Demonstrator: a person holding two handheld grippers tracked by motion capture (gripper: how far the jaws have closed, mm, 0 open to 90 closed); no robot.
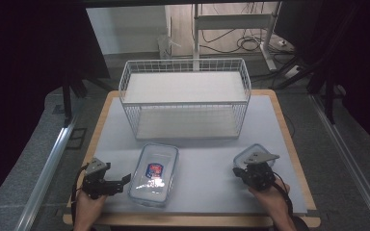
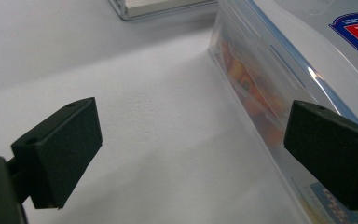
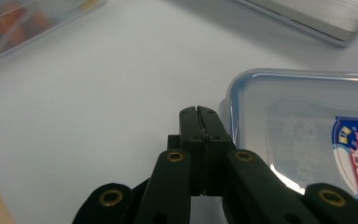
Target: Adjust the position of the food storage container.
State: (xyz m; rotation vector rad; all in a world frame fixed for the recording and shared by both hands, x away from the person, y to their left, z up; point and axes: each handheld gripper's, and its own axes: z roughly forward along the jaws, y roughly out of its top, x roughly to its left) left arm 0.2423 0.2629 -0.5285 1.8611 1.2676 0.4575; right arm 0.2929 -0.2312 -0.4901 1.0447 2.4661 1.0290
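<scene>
- Large clear container (image 1: 154, 174) sits just right of the left hand-held gripper (image 1: 124, 182), whose jaws gape wide.
- Small container (image 3: 307, 140) lies beside the right hand-held gripper (image 3: 198, 112), its jaws pressed together, empty.

2 clear lidded food containers lie flat on the surface: a large one (image 1: 154, 174) left, a small one (image 1: 248, 154) right.

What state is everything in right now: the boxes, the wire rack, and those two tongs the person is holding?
Big plastic box: lid on, lying flat, colourful contents inside.
Small plastic box: lid on, lying flat on the table.
Wire rack: upright, both shelves bare.
Left tongs: open, one jaw beside the big box's side wall, gripping nothing.
Right tongs: shut, empty, beside the small box's edge.
</scene>
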